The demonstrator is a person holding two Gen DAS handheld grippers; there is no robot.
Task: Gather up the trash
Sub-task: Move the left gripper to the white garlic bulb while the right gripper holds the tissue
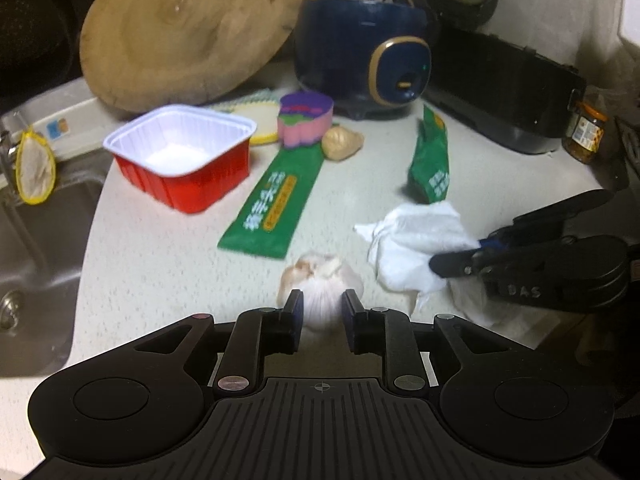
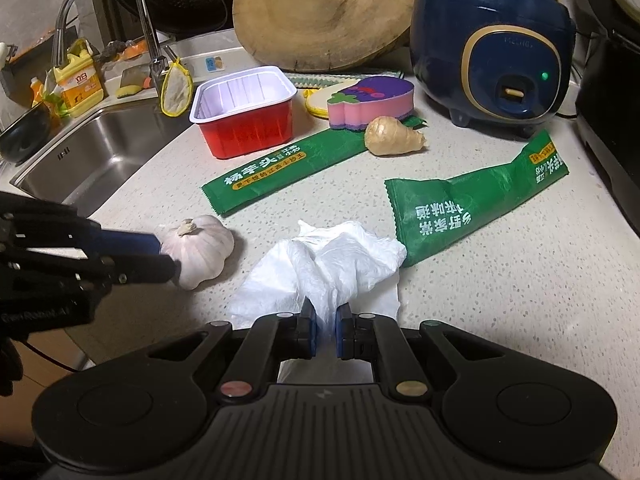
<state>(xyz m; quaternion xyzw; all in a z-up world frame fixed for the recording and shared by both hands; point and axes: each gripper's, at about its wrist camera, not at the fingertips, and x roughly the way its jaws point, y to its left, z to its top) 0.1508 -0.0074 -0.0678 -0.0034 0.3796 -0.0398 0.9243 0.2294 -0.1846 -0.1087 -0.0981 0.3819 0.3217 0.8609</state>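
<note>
**Right tool pinches tissue, left tool brackets garlic**

Crumpled white tissue (image 2: 328, 264) lies on the speckled surface (image 2: 500, 280) near the front edge. The right tool (image 2: 325, 330) is closed narrow on its near fold; the paper bunches up between the pads. More trash just behind it: a crumpled green wrapper (image 2: 460, 204) touching the tissue's far corner, and a flat green wrapper (image 2: 280, 168) further back left, next to an empty red tray (image 2: 248, 120). No bin in view.

The left tool (image 1: 319, 312) sits part-open around a garlic bulb (image 1: 320, 284). The bulb is between the fingers, but I can't tell if the pads press on it; they look just beside it.

A piece of ginger (image 2: 394, 136), a purple sponge (image 2: 370, 100), a blue rice cooker (image 2: 492, 52) and a wooden board (image 2: 328, 12) stand further back, with the sink (image 2: 100, 152) off to the left.

Risks, as I judge them:
- The grip is on one thin fold, so the tissue may tear or slip out when lifted.
- The tissue could drag the crumpled wrapper along.
- Garlic isn't trash; closing the left tool would grab the wrong item, and a nudge could roll it off the near edge.
</note>
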